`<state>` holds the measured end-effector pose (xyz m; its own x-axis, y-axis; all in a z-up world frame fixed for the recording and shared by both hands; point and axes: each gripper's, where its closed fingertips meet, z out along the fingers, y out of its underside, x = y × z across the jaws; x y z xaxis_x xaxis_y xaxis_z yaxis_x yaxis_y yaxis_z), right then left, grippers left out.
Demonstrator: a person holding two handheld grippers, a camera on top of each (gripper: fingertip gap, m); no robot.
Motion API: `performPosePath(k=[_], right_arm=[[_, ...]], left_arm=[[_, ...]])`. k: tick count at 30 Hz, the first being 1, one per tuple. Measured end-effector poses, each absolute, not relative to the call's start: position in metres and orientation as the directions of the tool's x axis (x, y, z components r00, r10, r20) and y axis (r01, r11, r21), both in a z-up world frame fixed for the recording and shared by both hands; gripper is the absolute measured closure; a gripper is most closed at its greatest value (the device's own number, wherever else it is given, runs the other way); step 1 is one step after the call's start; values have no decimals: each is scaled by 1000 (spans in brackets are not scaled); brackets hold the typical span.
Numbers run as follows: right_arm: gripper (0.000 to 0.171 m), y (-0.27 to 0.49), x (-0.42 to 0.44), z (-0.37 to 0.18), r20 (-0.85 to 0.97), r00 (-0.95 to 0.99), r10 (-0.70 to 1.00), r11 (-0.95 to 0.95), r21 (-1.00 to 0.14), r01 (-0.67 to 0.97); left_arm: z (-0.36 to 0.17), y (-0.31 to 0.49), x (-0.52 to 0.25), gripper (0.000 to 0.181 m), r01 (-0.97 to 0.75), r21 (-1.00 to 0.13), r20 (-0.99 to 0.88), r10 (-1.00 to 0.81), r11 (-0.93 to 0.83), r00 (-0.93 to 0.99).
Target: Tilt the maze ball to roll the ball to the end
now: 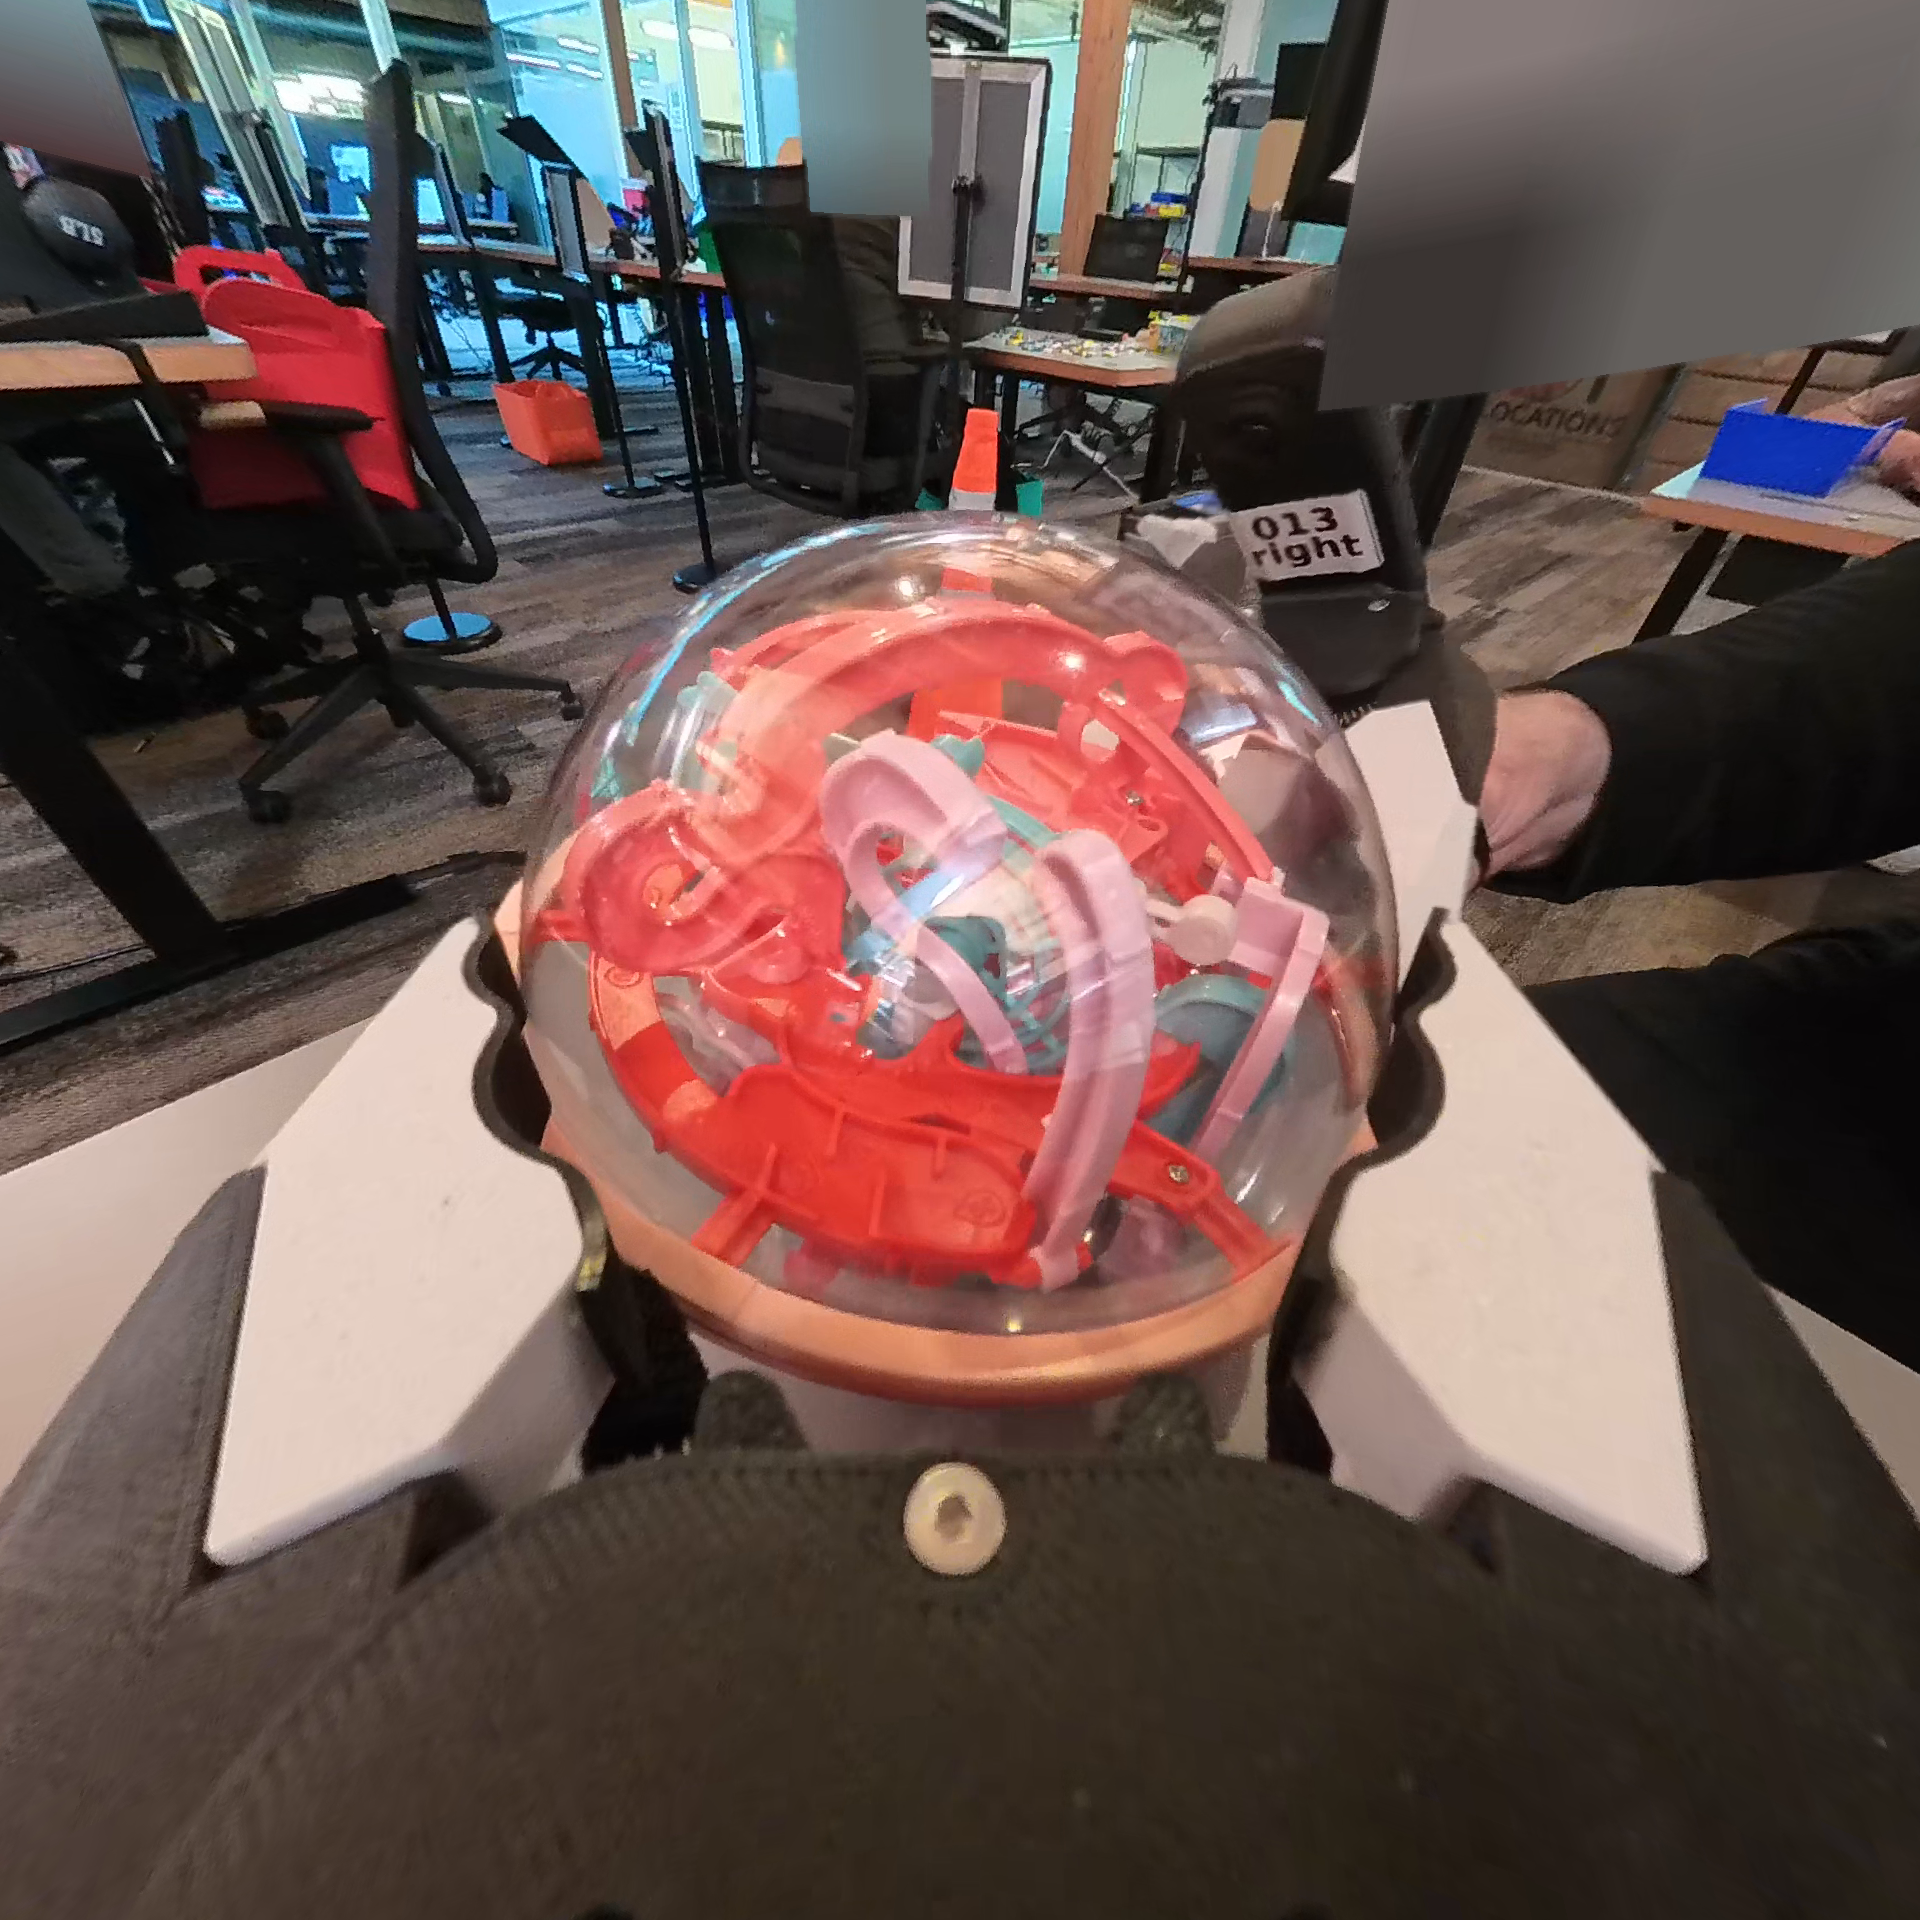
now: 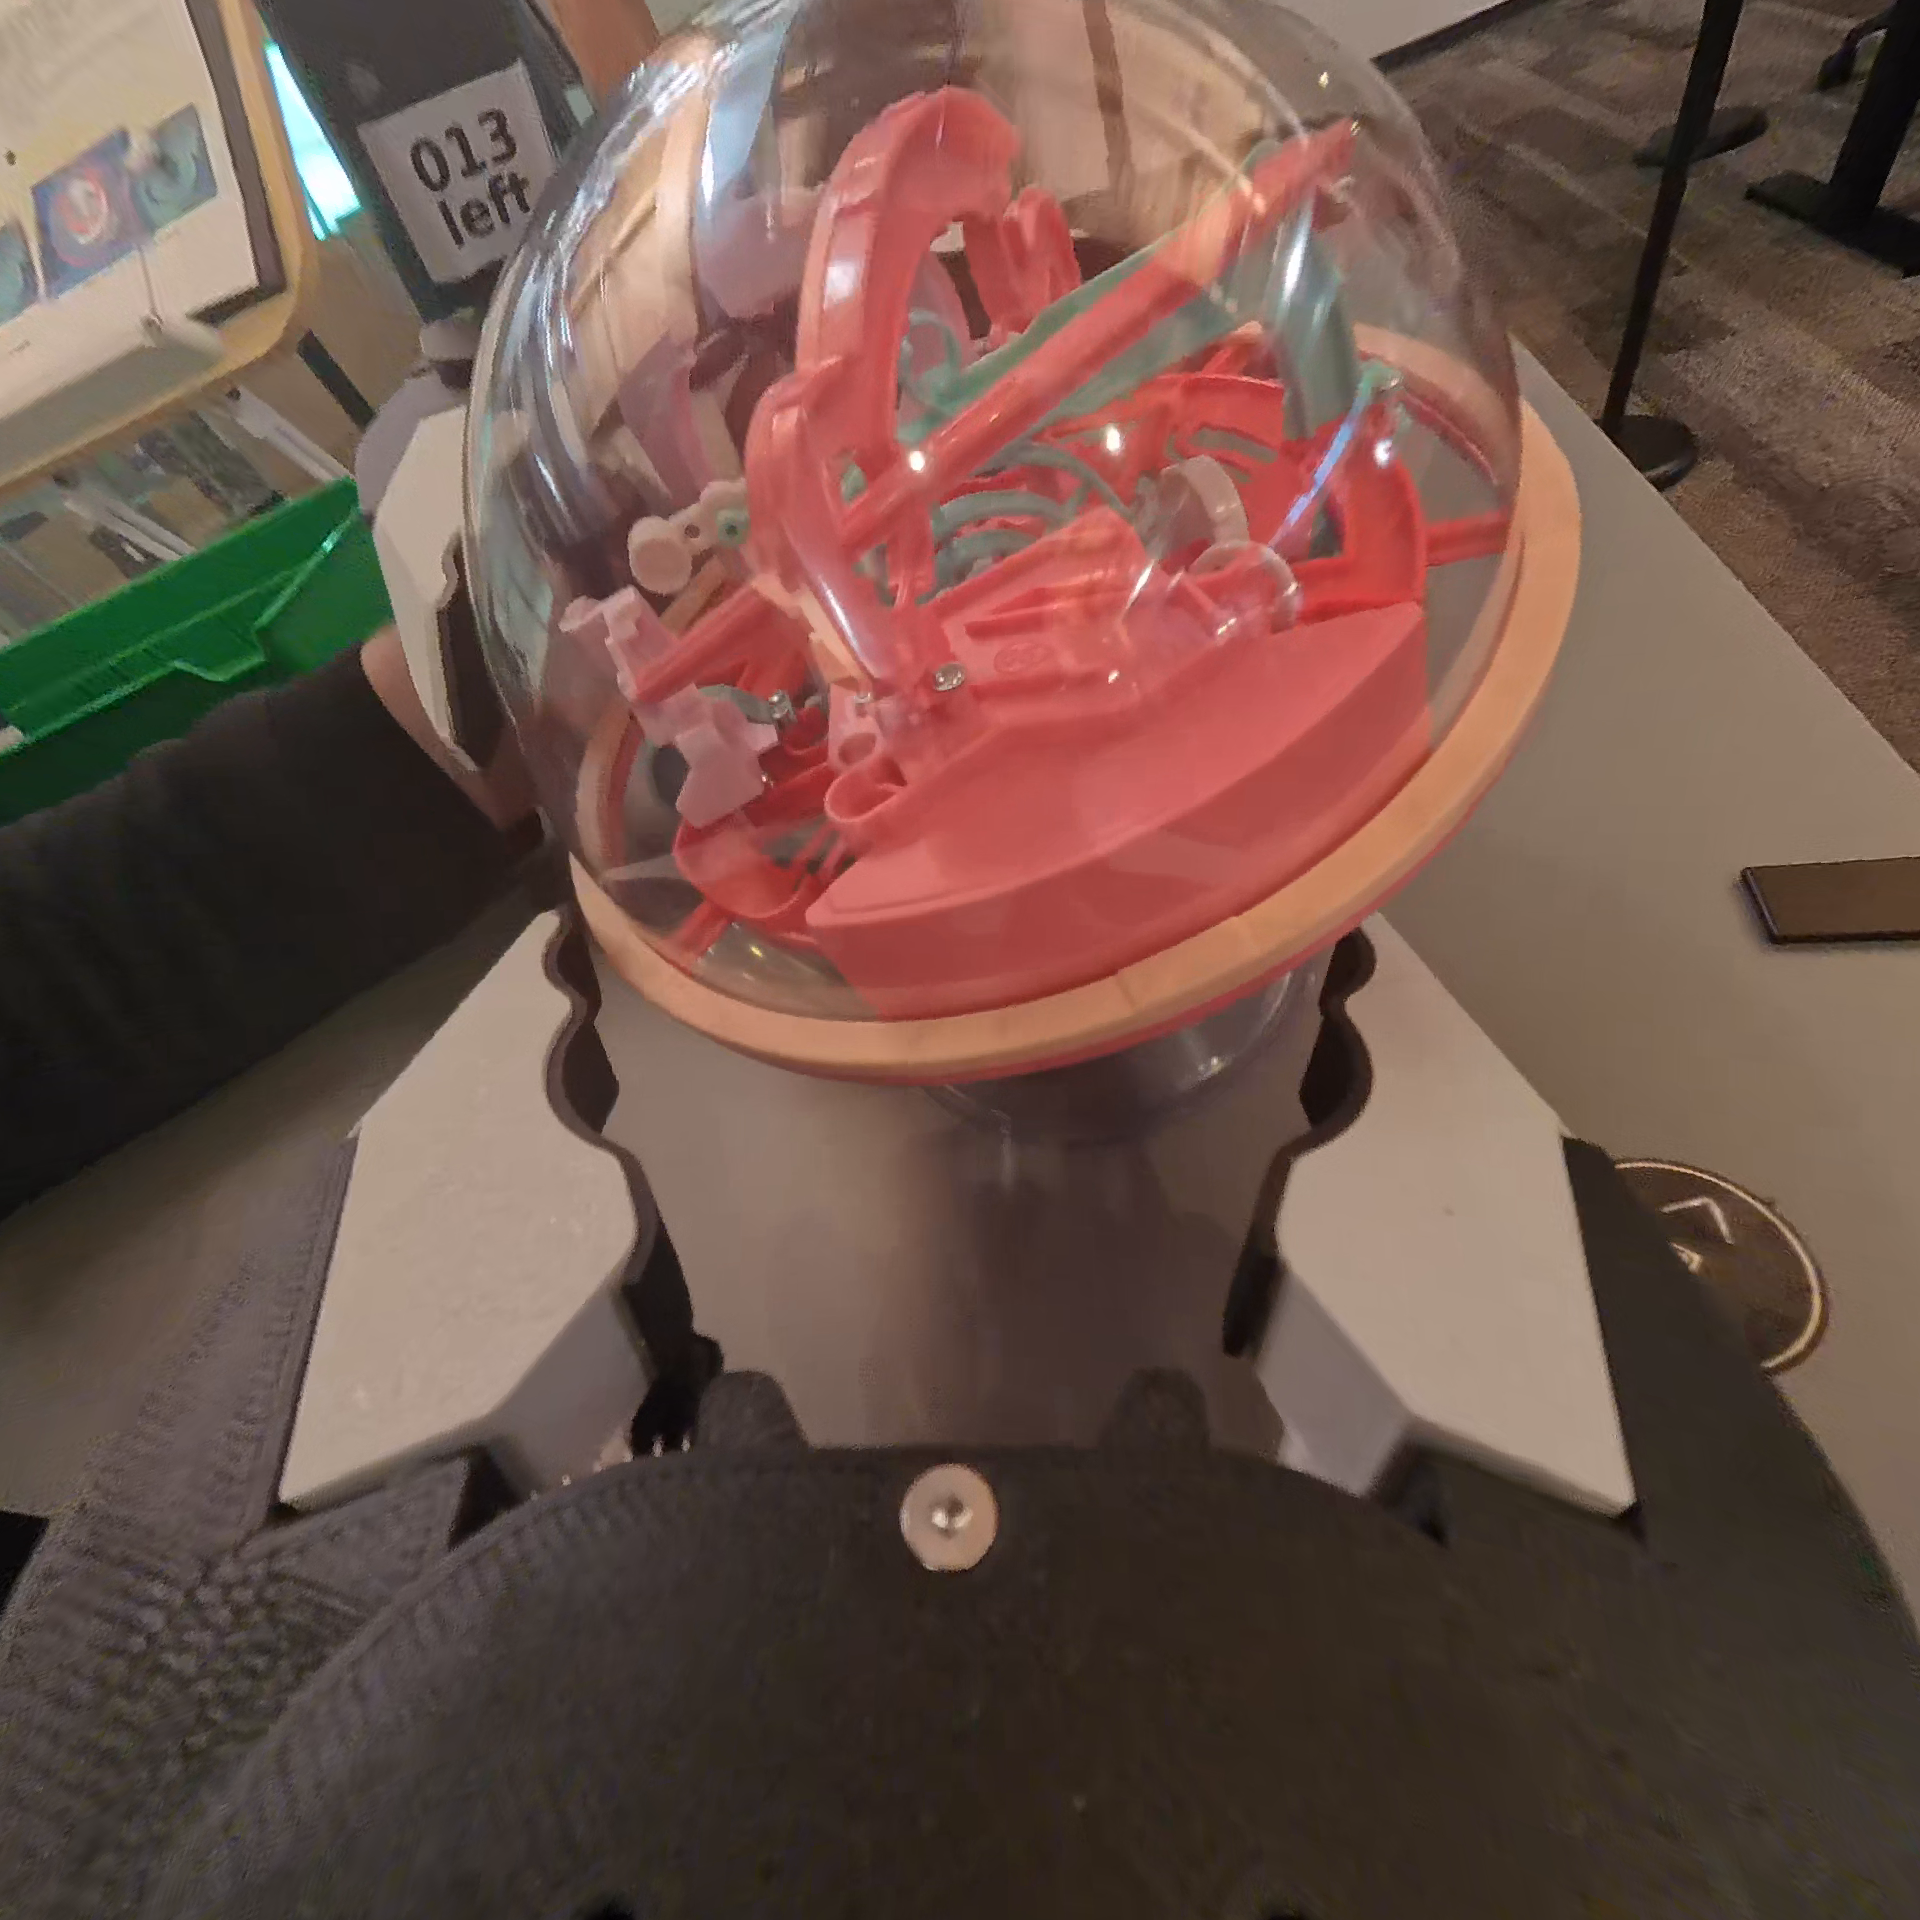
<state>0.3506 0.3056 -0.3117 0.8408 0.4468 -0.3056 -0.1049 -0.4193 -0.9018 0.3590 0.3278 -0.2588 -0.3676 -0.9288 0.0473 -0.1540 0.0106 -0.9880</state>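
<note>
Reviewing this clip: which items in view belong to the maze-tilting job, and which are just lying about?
Part of the job:
- maze ball, clear sphere with red, pink and teal tracks
- left gripper, fingers either side of it
- right gripper, at its underside

Just lying about:
- dark flat slab on the table
- green bin
- red bag
- orange cone
- blue tray

Each gripper had a black textured body, one silver screw, white fingers with black wavy pads. The person wore black sleeves.
</note>
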Motion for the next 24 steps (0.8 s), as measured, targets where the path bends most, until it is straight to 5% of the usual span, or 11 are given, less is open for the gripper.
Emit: performPosePath(k=[7, 14, 24], right_arm=[[35, 304, 359, -301, -306, 832, 464, -397, -911, -114], [18, 314, 385, -269, -190, 825, 533, -303, -953, -23], [27, 321, 374, -279, -204, 788, 580, -297, -954, -28]], left_arm=[[-260, 329, 362, 24, -156, -988, 51, -924, 10, -380], [-260, 327, 365, 24, -163, -987, 48, -918, 18, -393], [-258, 328, 366, 23, -112, -994, 65, -908, -20, -415]])
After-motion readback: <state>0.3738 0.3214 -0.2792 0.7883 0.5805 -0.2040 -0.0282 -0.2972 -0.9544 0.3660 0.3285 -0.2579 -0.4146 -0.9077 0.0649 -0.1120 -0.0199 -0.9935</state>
